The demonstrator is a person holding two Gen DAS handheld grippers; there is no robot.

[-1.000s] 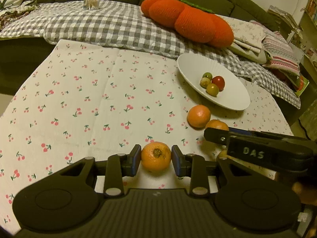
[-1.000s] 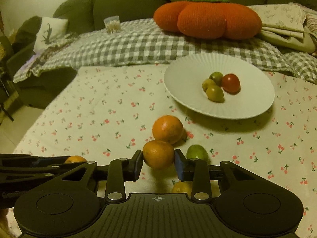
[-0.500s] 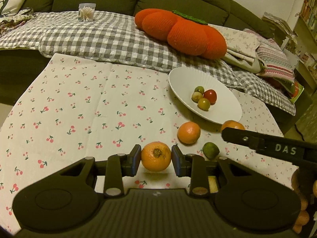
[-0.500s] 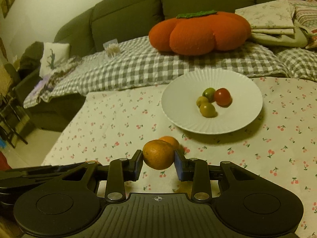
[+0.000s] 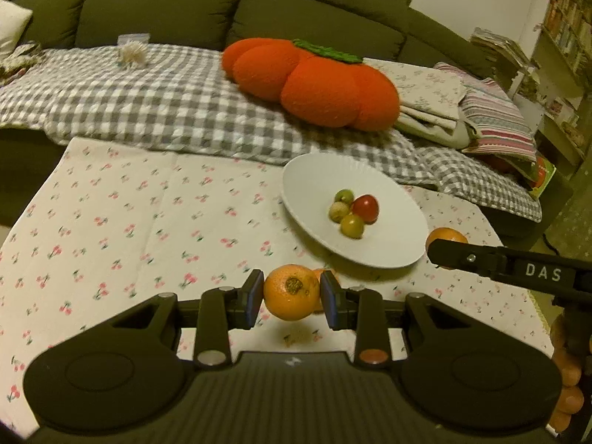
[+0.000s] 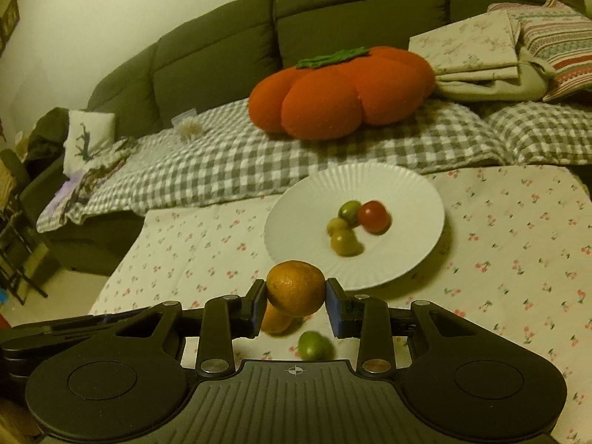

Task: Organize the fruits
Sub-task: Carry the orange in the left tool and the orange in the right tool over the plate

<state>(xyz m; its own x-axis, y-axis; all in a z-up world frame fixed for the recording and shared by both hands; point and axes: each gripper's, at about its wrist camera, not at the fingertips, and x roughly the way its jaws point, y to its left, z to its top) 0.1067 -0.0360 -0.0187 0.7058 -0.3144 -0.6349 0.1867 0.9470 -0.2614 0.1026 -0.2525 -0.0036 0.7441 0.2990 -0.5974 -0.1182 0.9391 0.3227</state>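
My left gripper (image 5: 292, 299) is shut on an orange (image 5: 291, 297) and holds it above the cherry-print tablecloth (image 5: 129, 236). My right gripper (image 6: 296, 303) is shut on a second orange (image 6: 296, 286), also lifted; it shows at the right of the left wrist view (image 5: 446, 238). A white plate (image 5: 388, 244), also in the right wrist view (image 6: 407, 199), holds three small green fruits (image 6: 344, 242) and a red one (image 6: 374, 216). A third orange (image 6: 275, 320) and a green fruit (image 6: 312, 346) lie on the cloth below my right gripper.
A big orange pumpkin cushion (image 5: 314, 77) lies on a grey checked blanket (image 5: 148, 100) on the green sofa behind the table. Folded cloths (image 5: 481, 111) are stacked at the right. Several oranges (image 5: 566, 377) sit at the far right edge.
Both grippers have risen with their oranges and moved toward the plate. The loose orange and green fruit stayed on the cloth.
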